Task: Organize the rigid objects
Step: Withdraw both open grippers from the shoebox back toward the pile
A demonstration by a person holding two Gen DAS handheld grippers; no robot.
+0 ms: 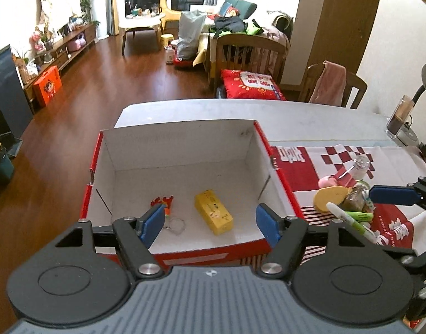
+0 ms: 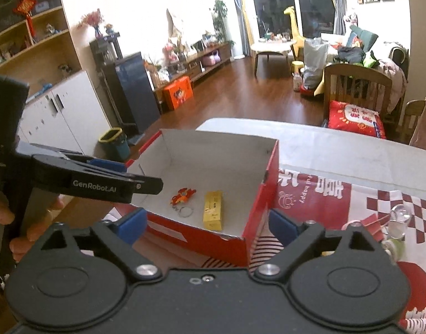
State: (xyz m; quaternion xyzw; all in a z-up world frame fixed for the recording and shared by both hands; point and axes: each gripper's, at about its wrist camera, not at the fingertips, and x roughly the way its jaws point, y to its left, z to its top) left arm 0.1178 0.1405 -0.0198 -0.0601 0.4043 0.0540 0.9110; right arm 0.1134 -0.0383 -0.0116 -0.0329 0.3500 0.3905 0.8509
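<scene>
A red cardboard box with a white inside stands on the table. A yellow block and an orange keychain lie on its floor. My left gripper hangs open above the box's near edge, with nothing between its blue pads. In the right wrist view the same box holds the block and the keychain. My right gripper stands wide open and empty in front of the box's near corner. One blue finger of it reaches over a pile of small items.
Right of the box, a red-and-white cloth carries a pile: a yellow disc, a pink piece, a jar, a green marker and a glass bottle. A lamp base stands at far right. Chairs stand behind the table.
</scene>
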